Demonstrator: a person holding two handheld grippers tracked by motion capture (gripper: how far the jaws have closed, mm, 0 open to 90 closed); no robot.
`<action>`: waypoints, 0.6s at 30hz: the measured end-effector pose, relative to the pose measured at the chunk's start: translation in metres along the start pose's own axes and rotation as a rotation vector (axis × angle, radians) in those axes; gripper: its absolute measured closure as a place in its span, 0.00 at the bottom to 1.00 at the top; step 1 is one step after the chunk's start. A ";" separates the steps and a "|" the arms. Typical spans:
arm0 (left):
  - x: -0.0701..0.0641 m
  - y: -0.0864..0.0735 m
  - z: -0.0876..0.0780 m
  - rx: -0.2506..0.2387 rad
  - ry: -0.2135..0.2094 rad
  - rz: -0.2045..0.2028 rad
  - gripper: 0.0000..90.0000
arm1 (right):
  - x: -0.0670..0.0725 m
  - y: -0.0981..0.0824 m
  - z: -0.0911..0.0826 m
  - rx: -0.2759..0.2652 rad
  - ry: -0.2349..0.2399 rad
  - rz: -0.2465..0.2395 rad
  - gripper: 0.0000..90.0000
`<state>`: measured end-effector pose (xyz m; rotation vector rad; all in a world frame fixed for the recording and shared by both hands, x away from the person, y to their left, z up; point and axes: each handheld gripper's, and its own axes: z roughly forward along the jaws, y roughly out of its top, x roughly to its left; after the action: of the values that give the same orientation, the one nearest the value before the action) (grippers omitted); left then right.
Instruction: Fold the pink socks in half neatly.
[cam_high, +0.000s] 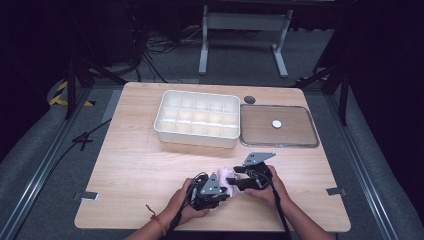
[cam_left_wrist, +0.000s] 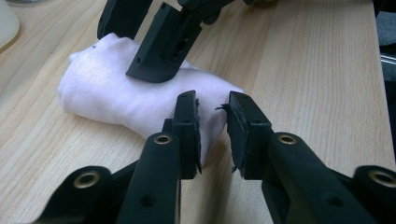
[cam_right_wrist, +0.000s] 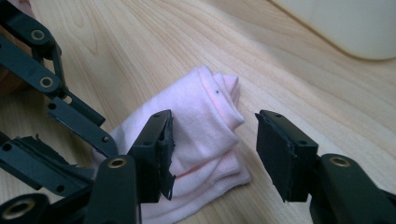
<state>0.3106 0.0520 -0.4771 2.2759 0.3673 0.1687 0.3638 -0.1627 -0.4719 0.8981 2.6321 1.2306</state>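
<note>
One folded cloth: a pale pink knitted piece (cam_high: 229, 176), rolled into a short bundle, lies flat on the tabletop (cam_high: 135, 165) near the person's edge, between the two grippers
Two grippers: left gripper (cam_left_wrist: 213, 122) and right gripper (cam_right_wrist: 214, 154), both low over the cloth and close together, one in each hand
Left jaws: nearly together with a narrow gap, an end fold of the cloth (cam_left_wrist: 140, 100) running in between them; whether the pads press it I cannot tell
Right jaws: spread wide, the cloth (cam_right_wrist: 201, 140) lying below and between them, neither pad pressing it; one pad sits just beside the fold, the other stands clear over bare wood
Two hands: left hand (cam_high: 182, 202) and right hand (cam_high: 270, 187) come in from the near edge, forearms cut off by the bottom of the high view
One divided box: a white tray (cam_high: 197, 118) with fifteen small compartments in three rows of five, toward the far side, well apart from the cloth
One flat tray: a shallow clear-rimmed lid (cam_high: 278, 126) just beside the box on its right, with one small white disc (cam_high: 276, 123) on it
One round grommet: a dark hole cover (cam_high: 249, 99) near the far edge
Open room: a broad band of bare wood between the cloth and the box, and a wide bare stretch to the left of the hands
Edges: the cloth sits near the near edge, well clear of both side edges
</note>
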 end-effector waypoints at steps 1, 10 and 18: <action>0.000 0.001 0.000 0.006 -0.003 0.008 0.79 | -0.002 0.000 0.000 0.001 0.015 0.009 0.53; 0.008 0.003 -0.021 -0.009 0.000 -0.028 0.70 | -0.002 0.002 -0.002 0.027 0.023 -0.028 0.58; 0.011 -0.004 -0.011 0.053 -0.005 -0.002 0.75 | 0.010 0.008 -0.009 0.004 -0.002 -0.061 0.54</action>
<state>0.3173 0.0656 -0.4723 2.3279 0.3756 0.1536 0.3567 -0.1587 -0.4586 0.8125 2.6409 1.2096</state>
